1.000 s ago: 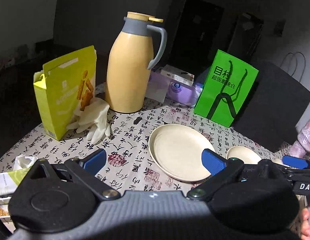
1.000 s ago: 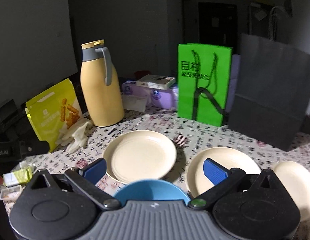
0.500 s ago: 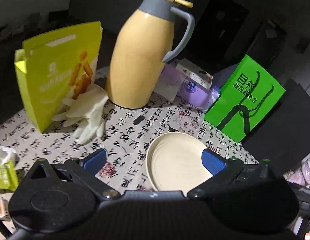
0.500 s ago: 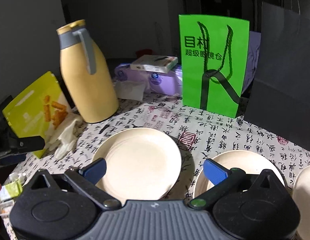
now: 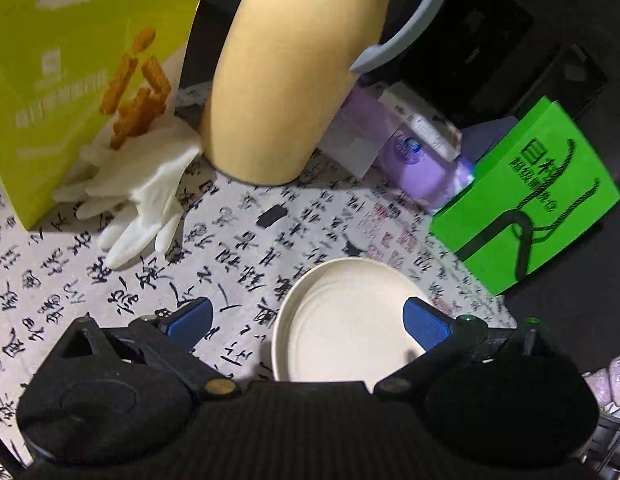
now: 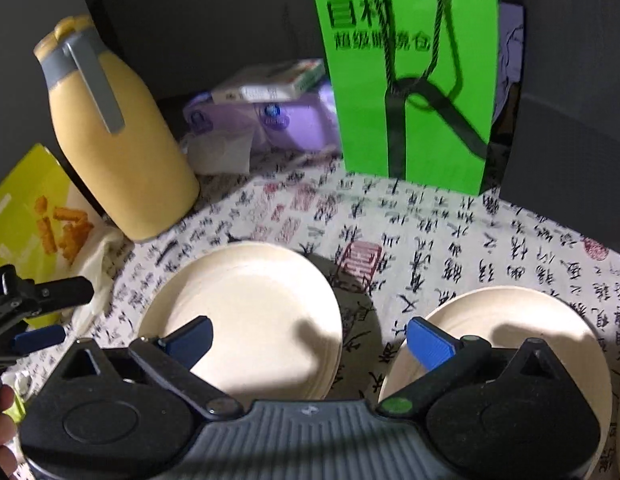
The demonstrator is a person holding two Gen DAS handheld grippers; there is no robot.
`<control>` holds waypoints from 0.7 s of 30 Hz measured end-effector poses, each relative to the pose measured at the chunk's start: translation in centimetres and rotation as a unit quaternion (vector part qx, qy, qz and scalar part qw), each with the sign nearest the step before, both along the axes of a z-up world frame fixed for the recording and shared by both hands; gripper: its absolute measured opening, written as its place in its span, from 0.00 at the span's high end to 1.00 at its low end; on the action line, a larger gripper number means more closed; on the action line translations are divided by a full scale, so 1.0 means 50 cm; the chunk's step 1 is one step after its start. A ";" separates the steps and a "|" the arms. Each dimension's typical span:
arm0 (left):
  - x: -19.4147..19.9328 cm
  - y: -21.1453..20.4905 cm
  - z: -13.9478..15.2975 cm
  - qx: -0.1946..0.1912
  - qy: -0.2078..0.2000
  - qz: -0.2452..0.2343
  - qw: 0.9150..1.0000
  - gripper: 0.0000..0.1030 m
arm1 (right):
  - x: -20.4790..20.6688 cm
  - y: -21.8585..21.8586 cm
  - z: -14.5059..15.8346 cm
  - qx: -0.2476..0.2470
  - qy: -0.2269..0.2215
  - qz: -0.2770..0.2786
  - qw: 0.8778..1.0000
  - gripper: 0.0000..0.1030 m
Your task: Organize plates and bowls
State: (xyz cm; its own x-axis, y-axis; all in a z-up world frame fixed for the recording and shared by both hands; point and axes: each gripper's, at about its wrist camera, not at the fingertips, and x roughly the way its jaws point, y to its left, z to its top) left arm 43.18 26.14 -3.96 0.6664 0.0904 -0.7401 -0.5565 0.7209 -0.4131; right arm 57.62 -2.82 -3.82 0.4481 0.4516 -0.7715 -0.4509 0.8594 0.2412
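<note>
Two hand-held grippers, left and right, spread empty; thermos, green bag behind cream plate.

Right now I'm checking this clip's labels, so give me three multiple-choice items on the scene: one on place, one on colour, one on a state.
1. Where do the white gloves lie?
A. on a plate
B. by the foot of the yellow snack bag
C. inside the green bag

2. What colour is the paper bag with rope handles?
A. green
B. red
C. white

3. How does the right gripper stand?
A. shut on a plate
B. shut on a glove
C. open, holding nothing

Answers: 1 B, the gloves rest against the bag's base; 2 A, bright green with dark print; 3 C, its blue pads stand wide apart above the cream plates.
</note>
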 end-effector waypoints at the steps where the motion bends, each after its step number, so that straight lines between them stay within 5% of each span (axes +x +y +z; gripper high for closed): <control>1: 0.006 0.005 -0.013 -0.006 0.007 0.000 1.000 0.00 | 0.005 0.003 -0.008 -0.003 0.005 0.003 1.000 0.03; 6: 0.025 0.027 -0.060 -0.028 0.037 -0.007 0.999 0.11 | 0.030 0.013 -0.036 -0.017 0.015 -0.001 1.000 0.15; 9: 0.029 0.023 -0.077 -0.020 0.045 -0.020 0.999 0.30 | 0.041 0.020 -0.053 -0.030 0.020 -0.004 0.999 0.30; 11: 0.030 0.021 -0.089 -0.015 0.048 -0.025 0.998 0.40 | 0.046 0.021 -0.063 -0.034 0.027 -0.005 0.999 0.53; 21: 0.045 0.014 -0.128 -0.028 0.065 -0.055 0.996 0.90 | 0.068 0.016 -0.102 -0.034 0.064 -0.010 0.997 0.88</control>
State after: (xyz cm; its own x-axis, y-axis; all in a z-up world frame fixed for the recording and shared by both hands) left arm 45.45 26.86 -10.35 0.5690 -0.0211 -0.8221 -0.5272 0.7579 -0.3843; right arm 61.01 -2.04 -8.93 0.3523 0.3875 -0.8519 -0.4026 0.8845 0.2358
